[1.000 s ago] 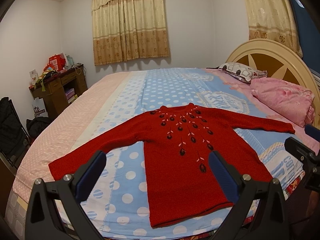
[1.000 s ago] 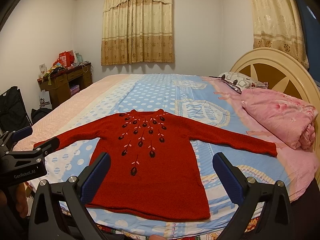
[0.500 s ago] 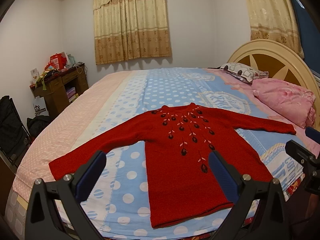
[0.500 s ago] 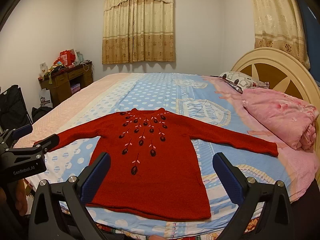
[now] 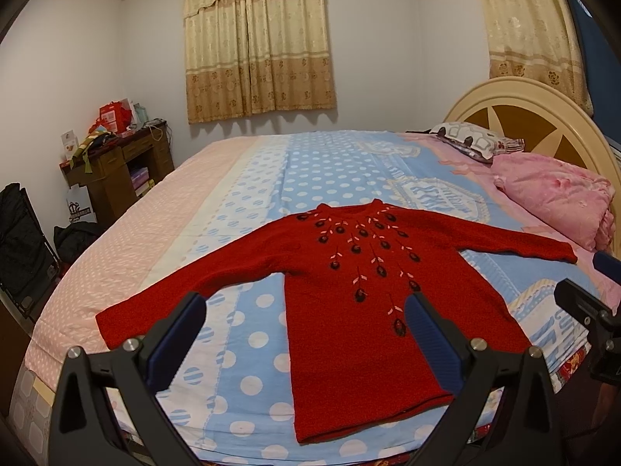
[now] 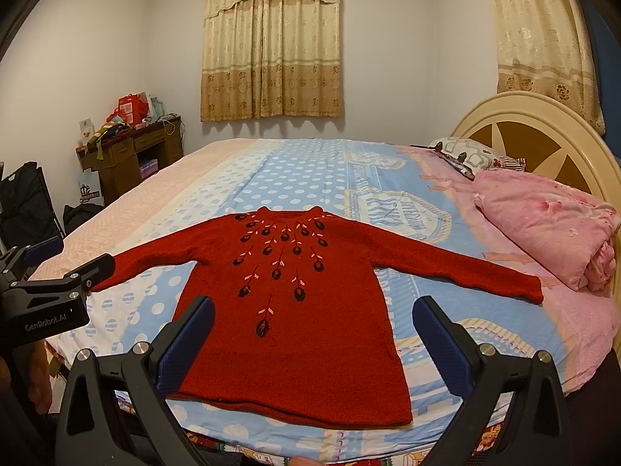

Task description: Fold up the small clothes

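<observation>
**Red sweater laid out flat, both grippers hanging back**

Bedroom setup: big bed (image 5: 252, 178) with a blue polka-dot and pink sheet takes up most of both views, with beige curtains (image 5: 258, 39) on the back wall and a cream headboard (image 6: 543, 132) off to the right. Dark wooden desk (image 5: 116, 167) piled with clutter sits in the left corner.

So the red sweater (image 5: 361, 291) is lying face up near the front edge of the bed, totally flat, both sleeves stretched straight out to the sides. Dark flower and pink leaf embroidery fans down from the neckline. The hem sits closest to the cameras, just short of the mattress edge.

Left gripper (image 5: 306, 334) hovers above the front edge of the bed, jaws spread wide, nothing between the blue pads. It lines up over the sweater's left half and the bare sheet beside it. Right gripper (image 6: 314, 334) is the same deal, jaws wide apart and empty, pointing at the lower middle of the sweater. Neither one touches the fabric.

A folded pink blanket (image 6: 551, 225) and a patterned pillow (image 6: 469, 155) sit by the headboard, well apart from the sweater.
</observation>
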